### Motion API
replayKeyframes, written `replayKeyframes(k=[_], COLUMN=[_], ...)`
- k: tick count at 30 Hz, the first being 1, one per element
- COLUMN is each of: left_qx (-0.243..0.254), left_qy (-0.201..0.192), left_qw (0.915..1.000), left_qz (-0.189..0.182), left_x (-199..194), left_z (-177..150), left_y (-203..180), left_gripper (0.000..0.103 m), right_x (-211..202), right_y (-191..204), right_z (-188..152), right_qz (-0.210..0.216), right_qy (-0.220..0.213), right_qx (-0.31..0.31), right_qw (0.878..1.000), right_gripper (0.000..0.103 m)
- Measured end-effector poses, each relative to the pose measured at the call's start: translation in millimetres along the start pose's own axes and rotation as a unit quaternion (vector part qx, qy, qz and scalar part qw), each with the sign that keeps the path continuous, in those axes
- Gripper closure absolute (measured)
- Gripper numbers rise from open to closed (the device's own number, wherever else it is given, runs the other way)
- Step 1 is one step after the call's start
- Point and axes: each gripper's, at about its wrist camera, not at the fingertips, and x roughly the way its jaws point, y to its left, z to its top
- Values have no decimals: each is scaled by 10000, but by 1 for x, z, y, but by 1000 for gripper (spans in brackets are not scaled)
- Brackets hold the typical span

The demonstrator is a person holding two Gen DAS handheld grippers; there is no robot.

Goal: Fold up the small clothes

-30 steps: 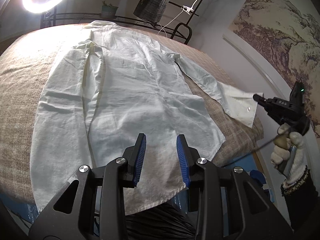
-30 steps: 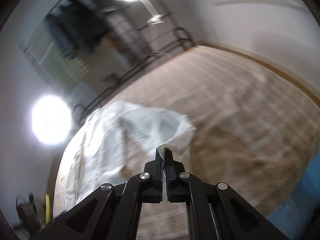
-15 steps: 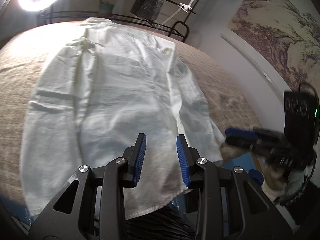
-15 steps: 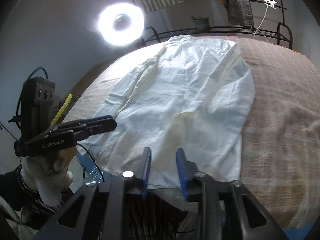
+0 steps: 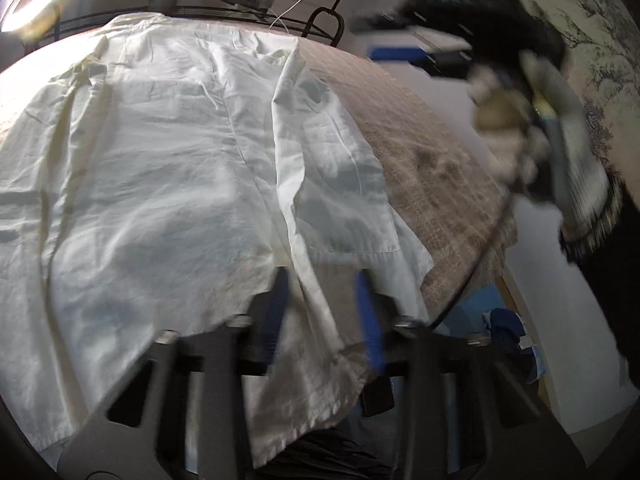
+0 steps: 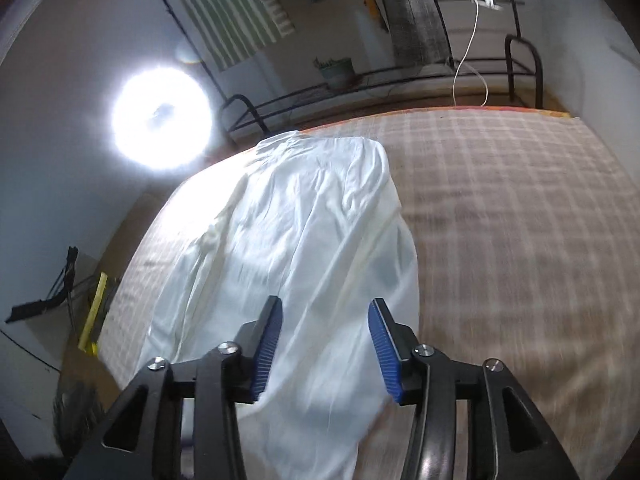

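Both grippers over shirt [image 6: 304, 248] | hem below parted jaws

Plaid cover [image 6: 500, 208] spread over bed. Ring light [image 6: 160, 118] glowing far left. Black metal rack [image 6: 520, 64] beyond bed, potted plant [image 6: 334, 70] on it. Landscape mural [image 5: 600, 40] on right wall.

One white shirt [image 5: 168, 168], one checked cloth [image 6: 500, 216], two tools, one ring lamp [image 6: 160, 120]
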Motion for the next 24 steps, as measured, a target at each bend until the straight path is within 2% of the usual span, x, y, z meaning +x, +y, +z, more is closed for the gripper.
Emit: replayKeyframes(k=[1, 3, 5, 9, 10, 11, 13, 15, 19, 22, 24], left_qx=[-30, -74, -27, 51, 31, 1, -61, -83, -137, -187, -244], left_qy=[31, 41, 15, -14, -16, -15, -37, -61, -105, -104, -83], left_qw=[10000, 9999, 9999, 9999, 9998, 9998, 9995, 9992, 9976, 9968, 9968], left_qz=[-14, -79, -102, -149, -174, -205, -303, -396, -675, -767, -753], left_x=[4, 8, 10, 12, 12, 12, 10, 8, 2, 1, 2], left_z=[0, 1, 2, 1, 1, 2, 2, 3, 1, -1, -1], left_y=[2, 4, 4, 2, 3, 3, 2, 0, -5, -6, -4], left_gripper=[92, 97, 100, 102, 102, 102, 103, 103, 103, 103, 103], right_x=[13, 37, 55, 90, 96, 102, 112, 112, 99, 101, 118], right_y=[-4, -11, -17, -21, -22, -23, -23, -20, 5, 32, 52], right_z=[14, 36, 51, 75, 79, 81, 86, 91, 102, 110, 111], right_qz=[-27, -120, -219, -727, -847, -946, -1123, -1203, -947, -703, -721], right_qy=[47, 105, 184, 326, 366, 410, 502, 433, 201, 180, 308], right_qx=[74, 241, 368, 307, 282, 253, 208, 140, -215, -617, -1018], right_qw=[10000, 9996, 9989, 9963, 9953, 9944, 9922, 9917, 9951, 9955, 9917], right_gripper=[54, 54, 54, 55, 66, 86, 101, 103, 103, 103, 103])
